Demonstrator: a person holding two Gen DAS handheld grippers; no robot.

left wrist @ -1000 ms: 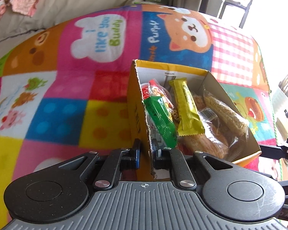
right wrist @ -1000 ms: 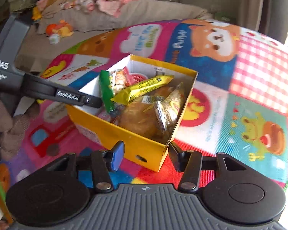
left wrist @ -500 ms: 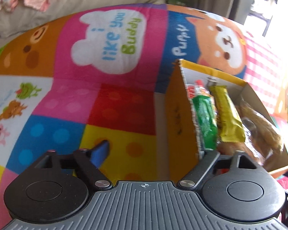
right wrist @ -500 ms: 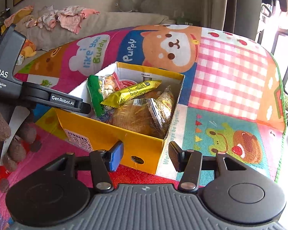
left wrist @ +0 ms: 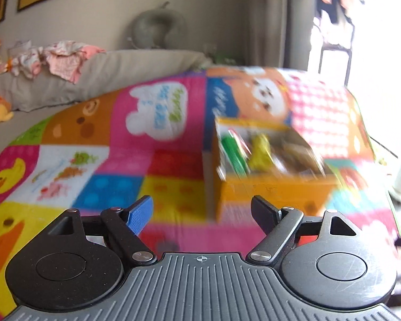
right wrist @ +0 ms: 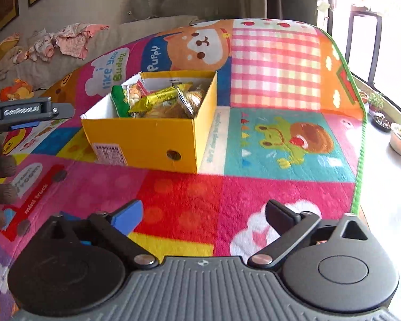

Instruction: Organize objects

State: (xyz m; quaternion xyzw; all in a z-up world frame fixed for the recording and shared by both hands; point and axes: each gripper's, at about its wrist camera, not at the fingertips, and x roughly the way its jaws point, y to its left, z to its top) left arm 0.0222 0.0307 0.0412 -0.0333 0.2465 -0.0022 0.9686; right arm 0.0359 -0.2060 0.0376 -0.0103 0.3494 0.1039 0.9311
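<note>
On the patchwork play mat [right wrist: 254, 176], a light, stiff cardboard box [right wrist: 152, 136] of crinkly snacks sits mid-frame; grip its walls. The left gripper [left wrist: 201, 210] has empty jaws narrowing; the right gripper [right wrist: 203, 216] has empty jaws widening.

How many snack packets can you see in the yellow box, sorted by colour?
Counted from the right wrist view of the yellow box:
Green packet: 1
Yellow bar wrapper: 1
Clear packets with brown food: 2, maybe more hidden underneath
Red-and-white packet: 1
Total: 5 that I can tell apart
</note>
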